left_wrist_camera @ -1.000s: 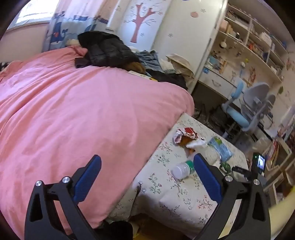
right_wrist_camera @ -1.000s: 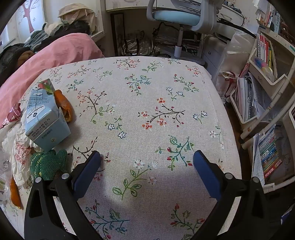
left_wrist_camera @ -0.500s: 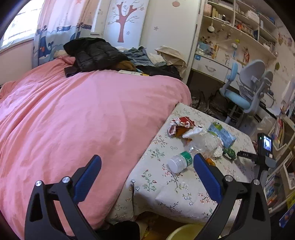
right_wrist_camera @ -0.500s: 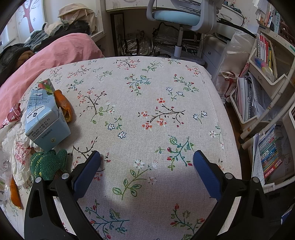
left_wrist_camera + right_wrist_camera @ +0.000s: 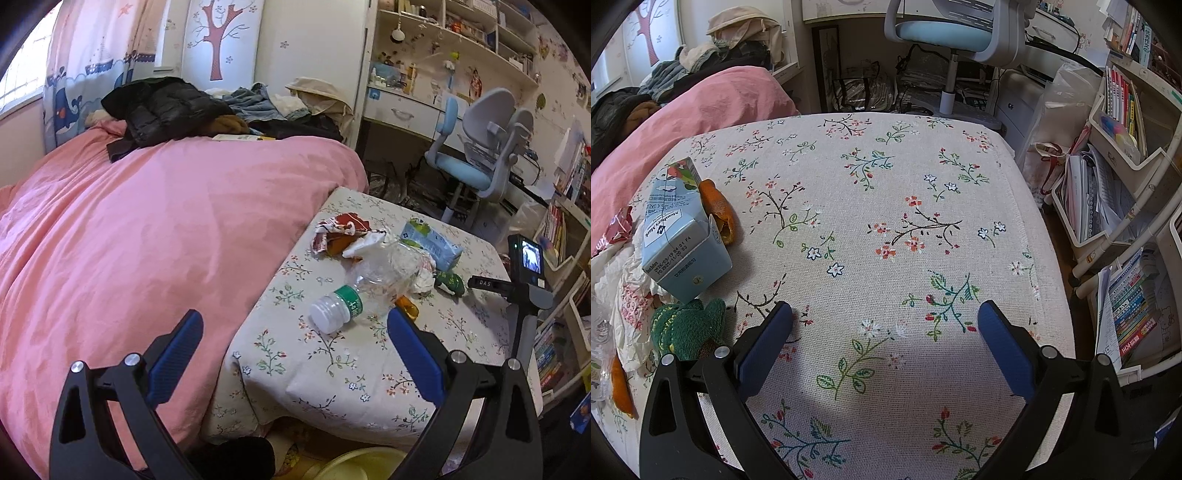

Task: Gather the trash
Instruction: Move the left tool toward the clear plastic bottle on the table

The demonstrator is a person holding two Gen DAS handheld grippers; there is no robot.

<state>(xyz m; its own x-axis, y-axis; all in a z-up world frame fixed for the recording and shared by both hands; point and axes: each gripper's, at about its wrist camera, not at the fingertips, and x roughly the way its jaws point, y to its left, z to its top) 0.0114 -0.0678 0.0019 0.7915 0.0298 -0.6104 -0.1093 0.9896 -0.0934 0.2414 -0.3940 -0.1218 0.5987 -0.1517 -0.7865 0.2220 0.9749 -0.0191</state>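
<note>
Trash lies on a floral-cloth table (image 5: 332, 369): a crushed clear plastic bottle (image 5: 365, 288) with a white cap and green label, a red wrapper (image 5: 340, 230), white crumpled paper (image 5: 364, 243), a light blue carton (image 5: 430, 243), orange peel (image 5: 406, 306) and a green knitted piece (image 5: 448, 282). My left gripper (image 5: 293, 332) is open and empty, hovering near the table's near edge, short of the bottle. My right gripper (image 5: 884, 325) is open and empty over the bare cloth (image 5: 905, 206); the carton (image 5: 677, 236), peel (image 5: 718, 212) and green piece (image 5: 689, 326) lie to its left.
A pink bed (image 5: 129, 240) with piled clothes (image 5: 170, 107) borders the table's left. A blue desk chair (image 5: 476, 155) and desk stand beyond. Bookshelves (image 5: 1126, 192) line the right. A yellow bin rim (image 5: 362, 463) shows below the table edge. The right gripper's body (image 5: 524, 266) shows in the left view.
The left gripper has swung right and closer to the table, so the trash now sits larger between its fingers. The right gripper has not moved.
</note>
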